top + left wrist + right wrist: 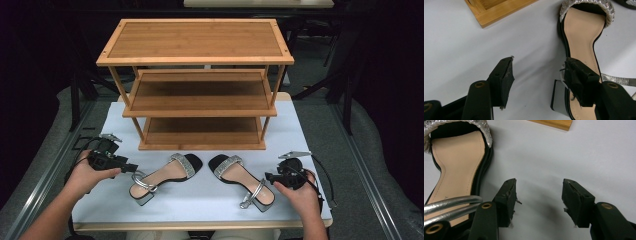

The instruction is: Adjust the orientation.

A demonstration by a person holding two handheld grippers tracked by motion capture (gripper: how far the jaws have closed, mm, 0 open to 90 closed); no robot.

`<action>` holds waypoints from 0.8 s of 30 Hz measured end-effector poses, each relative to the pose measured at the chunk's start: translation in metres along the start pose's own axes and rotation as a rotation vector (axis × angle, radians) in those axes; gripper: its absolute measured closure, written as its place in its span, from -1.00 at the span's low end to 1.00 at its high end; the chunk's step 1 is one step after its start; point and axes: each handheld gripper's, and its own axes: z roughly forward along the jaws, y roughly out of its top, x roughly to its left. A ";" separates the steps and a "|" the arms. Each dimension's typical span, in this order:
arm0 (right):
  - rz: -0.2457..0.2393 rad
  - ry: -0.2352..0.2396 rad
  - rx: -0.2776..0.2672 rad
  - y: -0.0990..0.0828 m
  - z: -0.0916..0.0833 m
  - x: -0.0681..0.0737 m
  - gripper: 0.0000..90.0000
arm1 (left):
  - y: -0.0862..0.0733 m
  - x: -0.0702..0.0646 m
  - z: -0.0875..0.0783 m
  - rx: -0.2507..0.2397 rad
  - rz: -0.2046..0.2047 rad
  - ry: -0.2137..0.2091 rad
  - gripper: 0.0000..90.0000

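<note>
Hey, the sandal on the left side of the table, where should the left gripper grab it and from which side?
Probably at the heel end of the left sandal, across the sole just ahead of the block heel. That part is narrow and stiff, and it points toward the left gripper, whose jaws stand open right beside it. Come in from the left, avoiding the loose silver ankle strap.

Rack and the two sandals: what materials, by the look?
Rack: probably bamboo or light wood, with visible grain and a satin sheen. Left sandal and right sandal: black sole edge, tan matte insole, likely faux leather; toe bands glittery silver, perhaps rhinestone mesh; ankle straps smooth metallic silver.
</note>
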 end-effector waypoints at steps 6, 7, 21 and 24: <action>0.003 0.000 -0.004 0.000 0.000 0.000 -0.02 | 0.011 -0.007 0.000 0.056 0.043 0.010 -0.12; 0.003 0.001 -0.005 0.000 0.000 0.000 -0.02 | 0.013 -0.008 0.000 0.064 0.048 0.014 -0.12; 0.005 -0.002 -0.009 -0.001 0.003 0.000 -0.02 | 0.038 -0.017 0.002 0.135 0.061 0.063 -0.17; 0.002 0.001 -0.010 -0.001 0.002 -0.001 -0.02 | 0.042 -0.026 0.003 0.141 0.083 0.049 -0.20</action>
